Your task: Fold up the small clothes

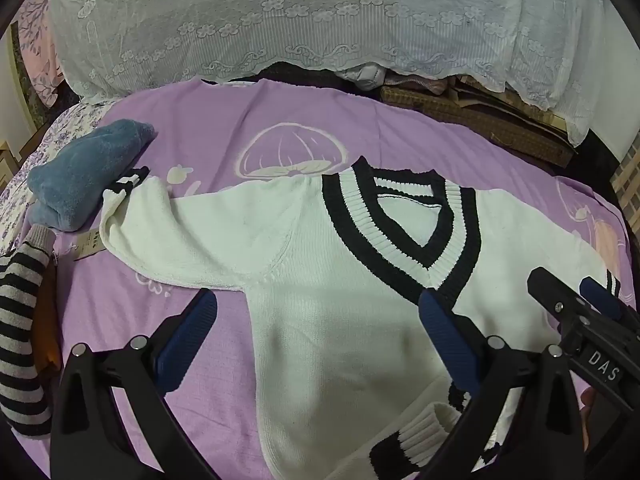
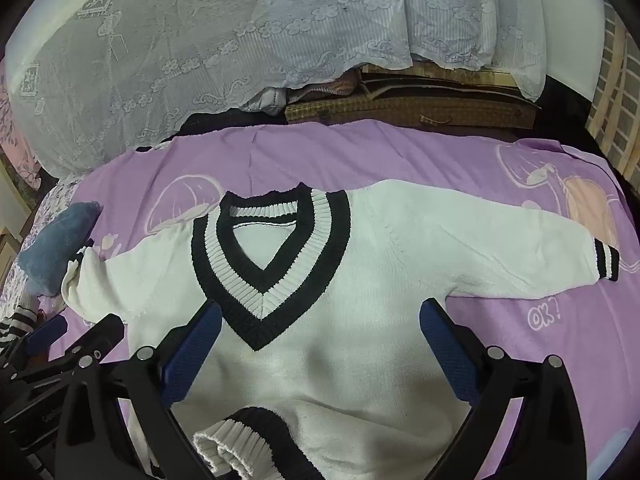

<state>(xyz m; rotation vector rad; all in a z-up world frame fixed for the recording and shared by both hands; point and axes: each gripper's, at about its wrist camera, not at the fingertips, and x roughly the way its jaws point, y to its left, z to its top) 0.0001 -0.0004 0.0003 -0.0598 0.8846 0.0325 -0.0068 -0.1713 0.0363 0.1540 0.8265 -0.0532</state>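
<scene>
A white knit sweater (image 1: 328, 280) with a black-and-white V-neck collar lies face up on the purple blanket (image 1: 200, 120), sleeves spread to both sides. Its striped hem (image 2: 236, 436) is folded up at the near edge. My left gripper (image 1: 320, 320) is open above the sweater's left side, holding nothing. My right gripper (image 2: 320, 328) is open above the sweater's chest (image 2: 340, 340), just below the collar point, holding nothing. The right gripper also shows at the right edge of the left wrist view (image 1: 576, 300). The right sleeve's striped cuff (image 2: 606, 264) lies flat at the far right.
A folded blue towel-like garment (image 1: 88, 172) lies at the left by the sweater's left cuff. A striped grey-black garment (image 1: 20, 320) sits at the left edge. A white lace cover (image 1: 280, 20) drapes over a pile behind the blanket, with woven boxes (image 2: 408, 112) below it.
</scene>
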